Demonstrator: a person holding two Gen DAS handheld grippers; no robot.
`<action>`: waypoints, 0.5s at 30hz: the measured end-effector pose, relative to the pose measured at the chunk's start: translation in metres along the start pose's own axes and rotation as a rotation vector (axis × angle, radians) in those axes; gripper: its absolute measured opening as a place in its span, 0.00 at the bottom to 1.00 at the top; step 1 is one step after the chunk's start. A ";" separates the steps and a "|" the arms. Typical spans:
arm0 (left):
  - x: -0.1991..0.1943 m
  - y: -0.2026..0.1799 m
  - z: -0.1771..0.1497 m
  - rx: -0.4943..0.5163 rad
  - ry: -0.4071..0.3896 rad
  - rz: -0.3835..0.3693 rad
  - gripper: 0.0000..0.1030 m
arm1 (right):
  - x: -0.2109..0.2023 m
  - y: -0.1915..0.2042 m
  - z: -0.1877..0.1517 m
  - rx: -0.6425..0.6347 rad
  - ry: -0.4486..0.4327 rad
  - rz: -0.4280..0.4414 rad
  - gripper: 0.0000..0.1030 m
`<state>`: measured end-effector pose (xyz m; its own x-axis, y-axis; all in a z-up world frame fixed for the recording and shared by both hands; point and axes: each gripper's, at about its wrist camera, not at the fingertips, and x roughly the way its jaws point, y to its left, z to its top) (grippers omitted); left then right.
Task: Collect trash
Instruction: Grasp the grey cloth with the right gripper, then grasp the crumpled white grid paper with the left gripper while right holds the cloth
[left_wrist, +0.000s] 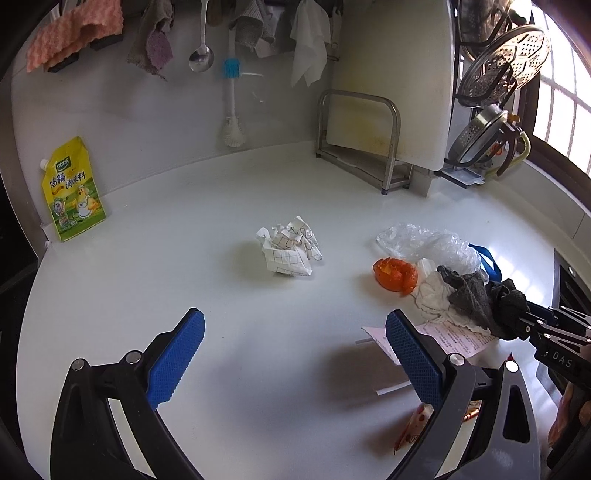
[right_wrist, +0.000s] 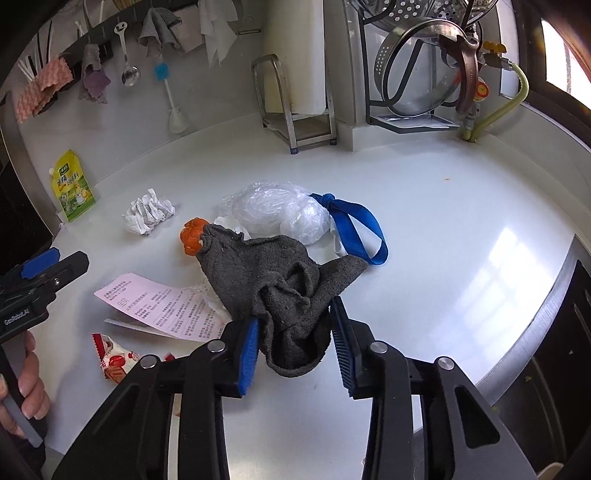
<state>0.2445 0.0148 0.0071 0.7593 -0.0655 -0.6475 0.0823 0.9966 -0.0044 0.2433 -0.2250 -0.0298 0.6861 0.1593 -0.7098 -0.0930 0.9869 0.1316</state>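
While in the right claw (right_wrist: 295, 341), one grey rag (right_wrist: 273, 280), one crumpled paper (right_wrist: 147, 211).

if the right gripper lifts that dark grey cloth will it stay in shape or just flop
Probably flop: the dark grey cloth is bunched and creased between the right gripper. It looks light, so it should lift easily. Its far edge lies over the printed paper, which it might drag.

Both cameras sit low and close over the white counter (left_wrist: 258, 369), looking down and toward the far wall. The left one looks from the left side, the right one from the right. Both see the crumpled paper (left_wrist: 288, 245) and orange peel (right_wrist: 192, 235).
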 end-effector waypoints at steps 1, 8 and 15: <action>0.001 -0.001 0.002 0.002 -0.003 0.002 0.94 | -0.002 -0.001 0.000 0.002 -0.010 0.004 0.28; 0.016 -0.002 0.012 -0.003 -0.003 0.000 0.94 | -0.022 -0.009 0.000 0.035 -0.091 0.022 0.21; 0.041 0.004 0.019 -0.009 0.036 0.032 0.94 | -0.033 -0.020 0.000 0.077 -0.134 0.050 0.20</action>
<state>0.2878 0.0152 -0.0052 0.7376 -0.0319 -0.6744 0.0521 0.9986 0.0097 0.2226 -0.2505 -0.0092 0.7729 0.1980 -0.6028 -0.0773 0.9724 0.2203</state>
